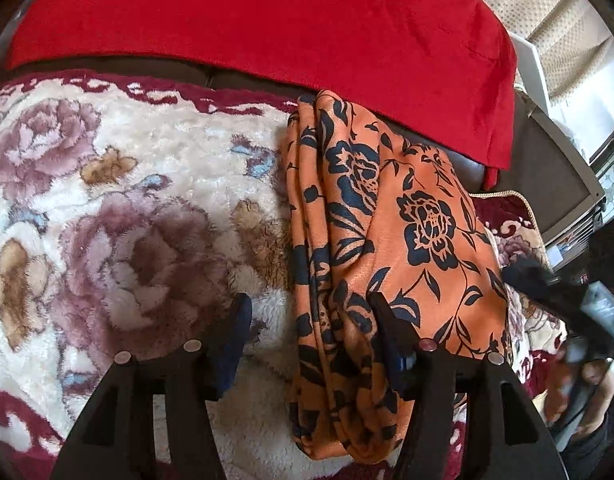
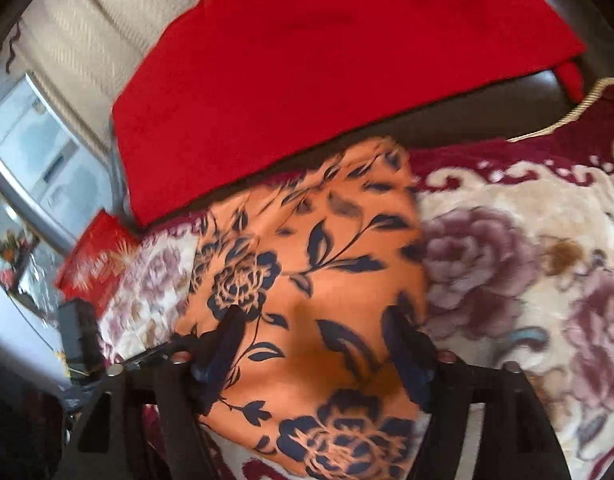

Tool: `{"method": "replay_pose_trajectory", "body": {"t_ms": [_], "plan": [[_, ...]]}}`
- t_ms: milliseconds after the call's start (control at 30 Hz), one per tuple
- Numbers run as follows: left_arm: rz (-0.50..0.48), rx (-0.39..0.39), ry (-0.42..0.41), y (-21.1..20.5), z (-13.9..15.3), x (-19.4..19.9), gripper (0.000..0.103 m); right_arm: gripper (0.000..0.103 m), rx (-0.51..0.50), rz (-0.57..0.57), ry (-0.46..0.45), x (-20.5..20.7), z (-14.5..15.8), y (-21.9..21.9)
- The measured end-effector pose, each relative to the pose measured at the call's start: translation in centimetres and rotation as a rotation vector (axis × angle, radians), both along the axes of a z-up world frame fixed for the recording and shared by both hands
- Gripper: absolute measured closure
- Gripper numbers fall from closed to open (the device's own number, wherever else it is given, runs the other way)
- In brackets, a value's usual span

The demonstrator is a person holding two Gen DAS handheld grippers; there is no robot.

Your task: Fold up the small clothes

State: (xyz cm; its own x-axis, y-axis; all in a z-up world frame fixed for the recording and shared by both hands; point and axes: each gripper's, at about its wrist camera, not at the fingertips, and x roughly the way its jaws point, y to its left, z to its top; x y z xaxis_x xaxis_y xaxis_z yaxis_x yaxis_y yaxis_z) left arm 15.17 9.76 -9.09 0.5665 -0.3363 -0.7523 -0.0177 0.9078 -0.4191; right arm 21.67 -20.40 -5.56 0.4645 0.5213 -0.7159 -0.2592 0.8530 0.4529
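Left wrist view. The left gripper (image 1: 309, 312) hangs over a plush floral blanket (image 1: 127, 208) in cream, mauve and maroon. Its jaws stand apart and released: the left finger is over bare blanket, the right finger (image 1: 387, 320) overlaps the folded orange cloth (image 1: 387, 224) in the picture, and neither pad presses the fabric. The cloth, orange with a dark blue flower-and-leaf print, lies folded into a long narrow stack whose layered edges face left; its far end reaches just under the hem of a red fabric (image 1: 267, 20) draped across the back. At the right edge the right gripper (image 1: 563, 292) appears blurred, beside the cloth's right border. A cream dotted curtain (image 1: 547, 12) fills the upper right corner. No legible writing or label.

Right wrist view. The picture is motion-blurred. The right gripper (image 2: 313, 344) is over the same orange cloth (image 2: 319, 264), jaws spread wide and unclenched, with the fabric showing between the fingers but not pinched. The cloth rests on the floral blanket (image 2: 527, 260), its far corner near the red fabric (image 2: 327, 60). A red box (image 2: 97, 264) with a pale pattern sits at the left; any print on it is too blurred to read. A pale curtain (image 2: 91, 28) hangs behind.
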Motion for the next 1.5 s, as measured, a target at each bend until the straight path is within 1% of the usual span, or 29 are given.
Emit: {"method": "replay_pose_trajectory", "body": {"t_ms": [67, 100, 133, 200, 267, 333, 400, 467, 533, 567, 667, 767, 800, 833, 967, 1100, 1133, 1200, 1267, 1367, 1500], "plan": [[-0.001, 0.020, -0.003, -0.3, 0.6, -0.3, 0.040, 0.025, -0.106, 0.005, -0.005, 0.2, -1.4, 1.6], [-0.001, 0.056, -0.012, -0.7, 1.3, -0.8, 0.040, 0.025, -0.157, 0.011, -0.022, -0.1, -1.6, 2.1], [-0.003, 0.085, -0.027, -1.0, 1.8, -1.2, 0.041, 0.025, -0.191, 0.005, -0.045, -0.7, -1.0, 2.4], [0.002, 0.146, -0.061, -1.5, 3.2, -2.3, 0.039, 0.025, -0.184, -0.010, -0.079, -2.0, 0.8, 2.3], [0.021, 0.171, -0.087, -1.8, 4.7, -3.6, 0.036, 0.023, -0.215, -0.051, -0.143, -3.9, 3.1, 1.9], [0.040, 0.189, -0.118, -2.0, 6.0, -4.8, 0.032, 0.014, -0.225, -0.097, -0.221, -6.4, 5.2, 1.3], [0.063, 0.224, -0.154, -2.4, 7.4, -6.3, 0.026, 0.012, -0.221, -0.132, -0.266, -8.8, 6.4, 0.9], [0.079, 0.246, -0.178, -2.7, 8.4, -7.5, 0.022, 0.012, -0.235, -0.139, -0.293, -11.1, 7.1, 1.2], [0.102, 0.259, -0.190, -3.0, 9.2, -8.5, 0.019, 0.012, -0.256, -0.157, -0.291, -12.7, 7.5, 1.7], [0.108, 0.259, -0.195, -3.2, 9.5, -9.0, 0.017, 0.012, -0.249, -0.162, -0.289, -13.6, 7.5, 1.6], [0.120, 0.272, -0.203, -3.5, 10.4, -10.5, 0.016, 0.012, -0.252, -0.187, -0.282, -15.1, 7.2, 1.3], [0.133, 0.285, -0.228, -3.9, 11.3, -11.9, 0.015, 0.012, -0.260, -0.195, -0.282, -16.1, 6.8, 1.5], [0.137, 0.287, -0.238, -4.1, 11.6, -12.3, 0.014, 0.009, -0.264, -0.193, -0.283, -16.4, 7.0, 1.5], [0.140, 0.290, -0.251, -4.2, 12.0, -12.7, 0.014, 0.003, -0.270, -0.197, -0.289, -16.7, 7.3, 1.5], [0.150, 0.318, -0.296, -4.9, 13.5, -14.1, 0.010, 0.002, -0.275, -0.209, -0.340, -17.8, 8.8, 1.5], [0.165, 0.340, -0.328, -5.3, 14.0, -14.9, 0.004, 0.001, -0.273, -0.199, -0.349, -18.0, 9.1, 1.8], [0.171, 0.352, -0.329, -5.4, 14.0, -15.0, 0.004, 0.000, -0.280, -0.197, -0.344, -17.9, 9.0, 1.8], [0.170, 0.387, -0.299, -5.4, 13.5, -14.6, 0.003, 0.001, -0.293, -0.190, -0.315, -17.6, 8.3, 2.0], [0.171, 0.405, -0.272, -5.3, 13.1, -14.4, 0.003, 0.001, -0.302, -0.188, -0.303, -17.6, 8.0, 2.0], [0.205, 0.432, -0.255, -5.0, 12.6, -14.4, 0.003, 0.000, -0.303, -0.181, -0.303, -17.7, 8.0, 2.2], [0.218, 0.461, -0.233, -4.6, 11.9, -14.0, 0.003, 0.000, -0.335, -0.161, -0.252, -16.8, 6.5, 2.7]]}}
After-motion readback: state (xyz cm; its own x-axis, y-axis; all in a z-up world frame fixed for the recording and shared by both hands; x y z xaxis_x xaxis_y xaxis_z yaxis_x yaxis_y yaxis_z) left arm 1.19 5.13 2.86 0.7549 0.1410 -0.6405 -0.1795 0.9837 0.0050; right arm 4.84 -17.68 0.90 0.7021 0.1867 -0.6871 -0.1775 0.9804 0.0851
